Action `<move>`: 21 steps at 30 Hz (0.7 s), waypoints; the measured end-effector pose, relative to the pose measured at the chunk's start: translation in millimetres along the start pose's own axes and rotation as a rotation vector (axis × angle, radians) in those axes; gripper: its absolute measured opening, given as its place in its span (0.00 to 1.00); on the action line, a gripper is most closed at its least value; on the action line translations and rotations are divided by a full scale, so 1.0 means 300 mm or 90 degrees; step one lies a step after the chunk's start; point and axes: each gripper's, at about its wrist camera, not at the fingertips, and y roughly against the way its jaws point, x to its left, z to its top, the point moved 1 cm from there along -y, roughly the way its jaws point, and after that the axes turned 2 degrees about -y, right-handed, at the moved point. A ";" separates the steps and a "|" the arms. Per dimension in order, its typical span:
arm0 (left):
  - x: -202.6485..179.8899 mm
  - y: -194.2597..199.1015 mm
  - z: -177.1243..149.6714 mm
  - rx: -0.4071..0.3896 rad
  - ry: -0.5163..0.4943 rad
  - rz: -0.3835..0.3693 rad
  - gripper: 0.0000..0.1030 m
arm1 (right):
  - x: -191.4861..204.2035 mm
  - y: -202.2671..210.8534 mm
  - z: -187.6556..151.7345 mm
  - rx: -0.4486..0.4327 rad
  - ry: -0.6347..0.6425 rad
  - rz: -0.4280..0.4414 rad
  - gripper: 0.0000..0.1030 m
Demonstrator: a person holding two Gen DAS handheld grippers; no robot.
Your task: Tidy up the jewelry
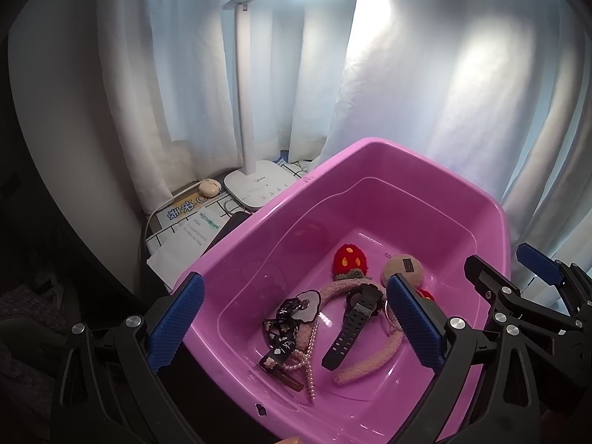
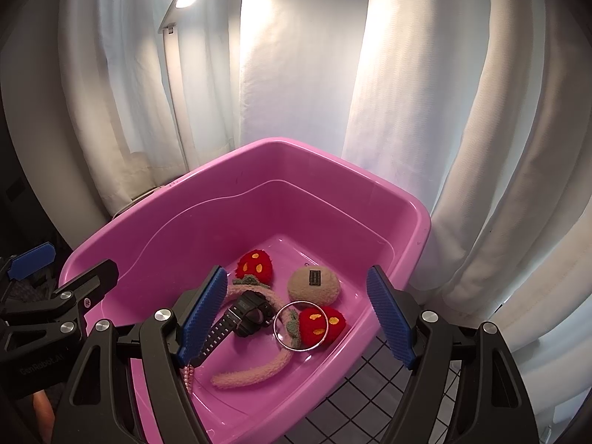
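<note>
A glossy pink plastic tub (image 1: pixel 373 170) with rounded corners sits before white curtains (image 1: pixel 462 92); behind its left side stands a white desk lamp (image 1: pixel 255 185) on a grid-patterned cloth (image 2: pixel 370 381).

Inside the tub, from left to right: a black printed hair clip (image 1: pixel 279 336), a strand of small pink pearls (image 1: pixel 310 355), a black rubber-strapped watch (image 1: pixel 355 318), a fuzzy pink headband (image 2: pixel 255 370) with two red knitted strawberries (image 2: pixel 254 267), a round beige plush puff (image 2: pixel 313 284), and a thin silver ring hoop (image 2: pixel 300 325) lying over the nearer strawberry.

The left gripper (image 1: pixel 292 327) hovers spread wide, empty, above the tub's near edge, the clip, pearls and watch lying between its ridged blue pads (image 1: pixel 175 327). The right gripper (image 2: pixel 298 320) is likewise spread and empty, the watch and hoop below its gap.
</note>
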 end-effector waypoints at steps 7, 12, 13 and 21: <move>0.006 -0.002 0.002 0.002 0.004 -0.002 0.94 | 0.001 0.001 0.001 0.000 0.000 -0.001 0.72; 0.006 -0.004 -0.001 0.003 -0.001 0.004 0.94 | 0.001 0.001 0.000 0.000 0.000 0.003 0.72; 0.007 -0.005 -0.001 0.004 -0.001 0.004 0.94 | 0.002 0.001 0.000 0.000 0.000 0.003 0.72; 0.005 -0.011 -0.008 0.011 -0.002 0.012 0.94 | -0.005 0.000 -0.003 0.002 0.000 0.006 0.72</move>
